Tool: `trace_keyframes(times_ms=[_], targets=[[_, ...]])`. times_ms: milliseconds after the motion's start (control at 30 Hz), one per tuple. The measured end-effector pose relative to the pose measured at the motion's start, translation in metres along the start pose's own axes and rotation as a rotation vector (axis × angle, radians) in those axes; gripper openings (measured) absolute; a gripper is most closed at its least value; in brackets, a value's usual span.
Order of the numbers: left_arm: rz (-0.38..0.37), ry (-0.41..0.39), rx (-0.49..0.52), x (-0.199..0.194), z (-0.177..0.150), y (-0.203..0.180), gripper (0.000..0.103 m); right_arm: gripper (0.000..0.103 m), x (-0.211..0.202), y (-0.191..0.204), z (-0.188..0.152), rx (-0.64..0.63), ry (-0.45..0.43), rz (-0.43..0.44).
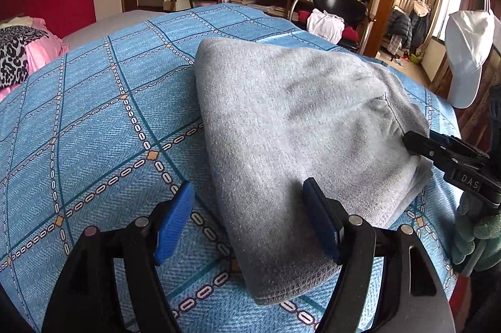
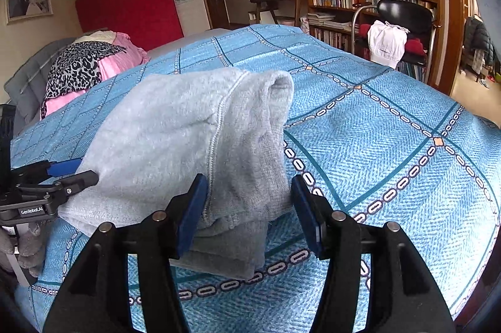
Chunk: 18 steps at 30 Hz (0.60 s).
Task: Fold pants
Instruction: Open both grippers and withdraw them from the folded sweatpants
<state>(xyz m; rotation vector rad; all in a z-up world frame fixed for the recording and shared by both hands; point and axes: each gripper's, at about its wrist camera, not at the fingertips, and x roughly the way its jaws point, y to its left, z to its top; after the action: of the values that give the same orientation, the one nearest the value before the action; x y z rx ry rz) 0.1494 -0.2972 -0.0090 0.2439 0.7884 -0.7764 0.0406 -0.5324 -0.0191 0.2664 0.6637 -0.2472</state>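
Lying folded on the bed (image 1: 94, 113), over its blue chain-patterned cover: one pair of grey pants (image 1: 297, 129), stacked in layers, near the edge closest to the person.

Left gripper (image 1: 250, 223): fingers spread wide, one pad over the pants, the other over the cover; nothing held, no pad pressing the cloth.

Right gripper (image 2: 250, 207): fingers apart, straddling the seamed end of the bundle with a gap on the outer side; the inner pad sits close to the cloth, but no grip is evident. Nothing held.

Risks, as judged:
- The upper layer stands in a loose roll at the far right corner; it could slump or unroll, since nothing pins it.
- Fingers withdrawing low over the fleece could snag an edge and drag the stack askew.
- The lower layers project unevenly at the near edge; another fold taken from there would come out crooked.

View differences:
- Left wrist view: a smooth, flat top face and the neat hemmed near corner; a white cap (image 1: 466, 57) hanging at right.
- Right wrist view: the stacked layers at the side, the raised roll and stitched seam, none of it visible from the left; also a framed picture (image 2: 29, 1) on the wall.
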Motion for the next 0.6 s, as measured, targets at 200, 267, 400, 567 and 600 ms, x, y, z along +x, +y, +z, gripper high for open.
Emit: trace_keyframes(times_ms=[200,267,400,567,600], targets=[[0.065,-0.019,0.025,0.002,-0.005,-0.007,0.072,0.068,0.014,-0.011,-0.007,0.035,0.002,0.016],[0.094,-0.032,0.030,0.000,-0.006,-0.009,0.072,0.068,0.013,-0.007,-0.009,0.017,-0.009,-0.009],[0.118,-0.068,0.024,-0.012,-0.014,-0.012,0.071,0.070,0.005,0.003,-0.015,-0.004,-0.034,-0.059],[0.153,-0.100,0.018,-0.025,-0.024,-0.016,0.071,0.070,-0.006,0.005,-0.023,0.078,-0.055,-0.074],[0.162,-0.109,0.022,-0.028,-0.025,-0.019,0.071,0.070,-0.010,0.005,-0.024,0.095,-0.068,-0.077]])
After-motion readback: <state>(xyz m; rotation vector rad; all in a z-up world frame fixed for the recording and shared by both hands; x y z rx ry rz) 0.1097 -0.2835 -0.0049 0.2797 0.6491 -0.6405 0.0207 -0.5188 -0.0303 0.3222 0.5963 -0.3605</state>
